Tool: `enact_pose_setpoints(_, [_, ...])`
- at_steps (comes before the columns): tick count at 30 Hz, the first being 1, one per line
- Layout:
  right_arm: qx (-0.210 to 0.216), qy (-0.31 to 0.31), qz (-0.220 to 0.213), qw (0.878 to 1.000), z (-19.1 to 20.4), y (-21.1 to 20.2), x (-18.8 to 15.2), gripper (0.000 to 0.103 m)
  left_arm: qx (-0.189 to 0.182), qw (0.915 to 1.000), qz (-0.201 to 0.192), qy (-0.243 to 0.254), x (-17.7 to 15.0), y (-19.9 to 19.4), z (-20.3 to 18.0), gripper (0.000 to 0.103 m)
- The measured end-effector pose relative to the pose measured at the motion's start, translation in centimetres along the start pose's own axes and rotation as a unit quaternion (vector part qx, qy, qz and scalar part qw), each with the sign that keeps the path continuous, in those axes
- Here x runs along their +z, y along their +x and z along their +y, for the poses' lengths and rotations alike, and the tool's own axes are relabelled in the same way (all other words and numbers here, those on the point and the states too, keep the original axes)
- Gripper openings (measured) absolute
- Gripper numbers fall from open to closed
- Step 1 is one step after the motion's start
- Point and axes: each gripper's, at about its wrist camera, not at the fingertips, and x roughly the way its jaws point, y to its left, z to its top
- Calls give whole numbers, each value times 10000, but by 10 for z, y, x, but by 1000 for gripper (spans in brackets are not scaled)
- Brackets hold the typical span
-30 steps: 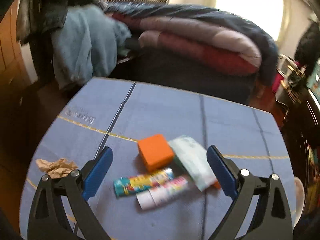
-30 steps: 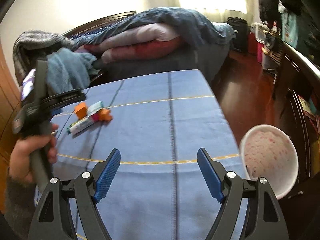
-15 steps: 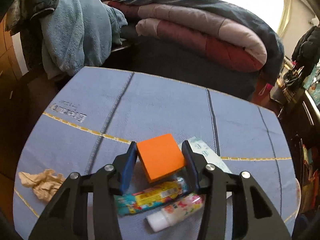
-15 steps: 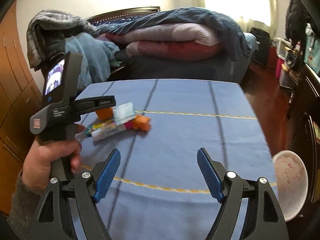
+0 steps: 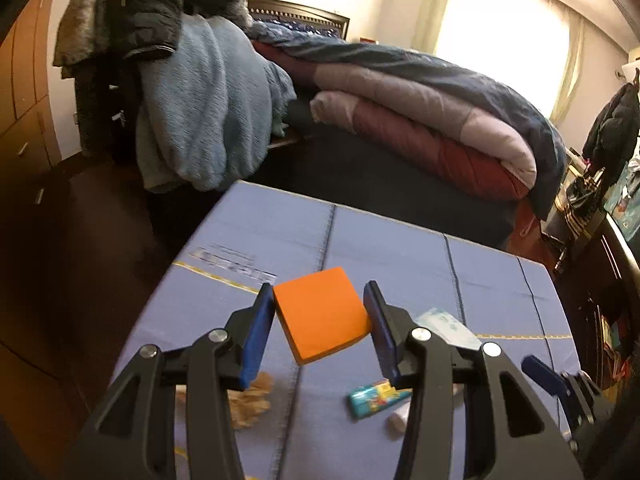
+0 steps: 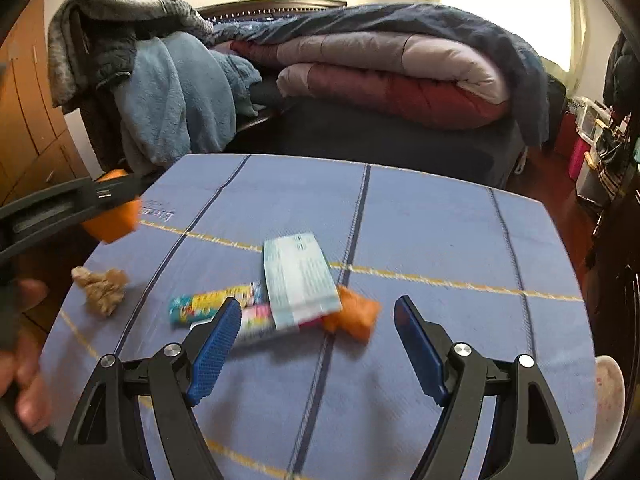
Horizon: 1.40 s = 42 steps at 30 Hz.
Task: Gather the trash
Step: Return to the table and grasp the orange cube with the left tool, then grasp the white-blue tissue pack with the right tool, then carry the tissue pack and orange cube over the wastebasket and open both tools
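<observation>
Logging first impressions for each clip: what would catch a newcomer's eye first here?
The bright orange foam block stands out, clamped between the blue pads of the left gripper above the blue quilted tablecloth. Next comes the small litter pile mid-table: a pale green tissue packet lying over colourful candy wrappers, with the open right gripper just in front. A crumpled brown paper wad sits apart near the table's left edge.
</observation>
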Motion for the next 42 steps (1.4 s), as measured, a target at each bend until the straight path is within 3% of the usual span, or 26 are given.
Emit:
enact_pose_setpoints(7, [-119, -187, 234, 9995, 15, 29, 9, 72, 73, 9997, -122, -203, 7, -7, 29, 47])
enact_pose_setpoints(9, [-239, -258, 217, 9991, 18, 33, 9, 58, 80, 9997, -132, -214, 8, -8, 33, 47])
enact_pose_setpoints(10, [-277, -312, 237, 9989, 19, 34, 9, 43, 77, 9996, -133, -216, 8, -9, 34, 47])
enact_pose_setpoints(16, [-222, -238, 116, 9994, 13, 21, 4, 42, -31, 9997, -128, -207, 7, -15, 30, 47])
enact_pose_setpoints(25, [-79, 415, -112, 9990, -33, -43, -23, 42, -368, 9992, -128, -1, -4, -38, -2, 47])
enact_pose_setpoints(34, [-222, 962, -223, 9949, -81, -98, -61, 42, -916, 9947, 89, 452, -35, -58, -69, 47])
enact_pose_setpoints(42, [-559, 1347, -309, 9888, -127, -134, -95, 42, -1593, 9818, 269, 1000, -62, -74, -143, 47])
